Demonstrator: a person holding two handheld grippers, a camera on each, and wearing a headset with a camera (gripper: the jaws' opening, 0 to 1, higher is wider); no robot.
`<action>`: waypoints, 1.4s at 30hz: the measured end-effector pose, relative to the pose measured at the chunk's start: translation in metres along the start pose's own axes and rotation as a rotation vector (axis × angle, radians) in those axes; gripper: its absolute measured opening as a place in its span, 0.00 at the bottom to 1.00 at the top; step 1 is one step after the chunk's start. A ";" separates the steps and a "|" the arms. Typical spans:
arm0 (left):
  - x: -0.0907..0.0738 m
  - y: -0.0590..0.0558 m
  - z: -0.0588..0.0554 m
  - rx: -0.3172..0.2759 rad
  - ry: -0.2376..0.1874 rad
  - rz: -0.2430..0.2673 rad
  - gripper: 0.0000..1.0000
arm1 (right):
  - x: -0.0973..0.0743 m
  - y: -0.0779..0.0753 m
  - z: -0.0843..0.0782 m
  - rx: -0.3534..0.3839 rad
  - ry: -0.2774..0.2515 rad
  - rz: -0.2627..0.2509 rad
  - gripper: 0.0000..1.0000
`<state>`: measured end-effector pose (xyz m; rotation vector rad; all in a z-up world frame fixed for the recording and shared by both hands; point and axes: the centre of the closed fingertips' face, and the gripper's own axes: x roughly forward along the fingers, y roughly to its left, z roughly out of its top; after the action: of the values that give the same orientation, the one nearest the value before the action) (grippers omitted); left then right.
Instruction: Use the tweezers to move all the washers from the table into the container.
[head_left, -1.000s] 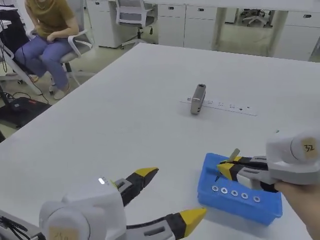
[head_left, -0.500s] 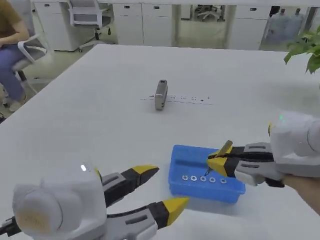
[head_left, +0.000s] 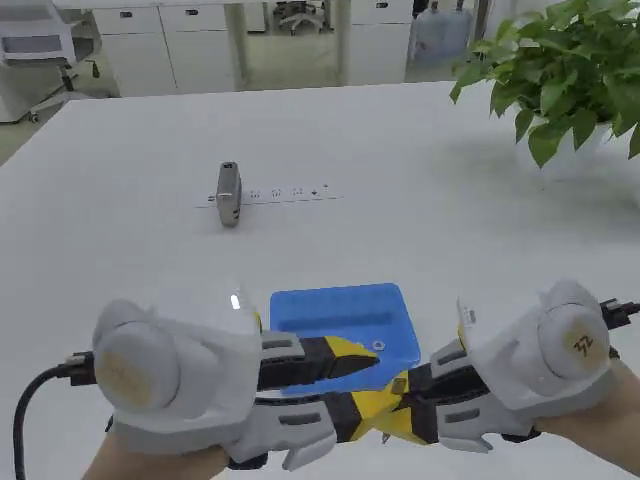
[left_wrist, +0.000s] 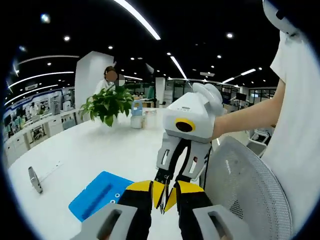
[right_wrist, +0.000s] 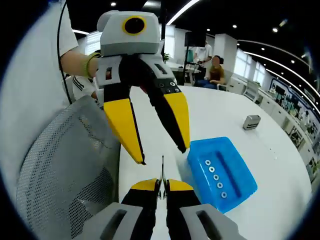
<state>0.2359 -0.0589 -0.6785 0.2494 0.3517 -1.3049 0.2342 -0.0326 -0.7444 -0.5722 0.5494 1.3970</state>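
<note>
Gripping side: right gripper (right_wrist: 163, 186), jaws clamped on the tweezers (right_wrist: 162, 170). The thin tip sticks out ahead, on the person's side of the container (right_wrist: 237, 172), not over it.
left gripper (right_wrist: 163, 156): jaws spread wide, nothing held. It faces the right gripper head-on, just off the container's near edge. The tweezers tip points into the gap between its jaws; can't tell if it touches.
washers (right_wrist: 216, 177): five in a row inside the container, along one long side. The head view catches one of them just above the grippers.
table (right_wrist: 225, 117): the visible surface around the container looks bare. The patch under both grippers is hidden.
step: my read is that the transfer is done or nearly done. The tweezers tip carries no washer, and every washer I can see sits in the container. The nose-to-nose pose suggests a handover or regrip of the tweezers, but that's a guess.
next: for a handover, the left jaws must close on the tweezers ahead of the right jaws before the right lets go. The tweezers are thin, so they could easily twist or drop. Otherwise check the hidden patch beside the container for leftovers, then park the tweezers clear of the container.
</note>
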 end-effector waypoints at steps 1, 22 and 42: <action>0.003 -0.002 -0.002 0.007 0.012 -0.018 0.14 | 0.001 0.001 -0.002 -0.001 0.007 0.001 0.02; 0.011 0.008 -0.062 0.108 0.252 -0.099 0.00 | 0.024 -0.007 -0.046 0.036 0.148 -0.052 0.05; -0.002 0.025 -0.139 0.043 0.464 -0.061 0.00 | -0.089 -0.040 -0.016 0.492 -0.361 -0.507 0.45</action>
<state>0.2443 0.0013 -0.8058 0.5849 0.7288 -1.3086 0.2652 -0.1131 -0.6954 -0.0431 0.3969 0.8110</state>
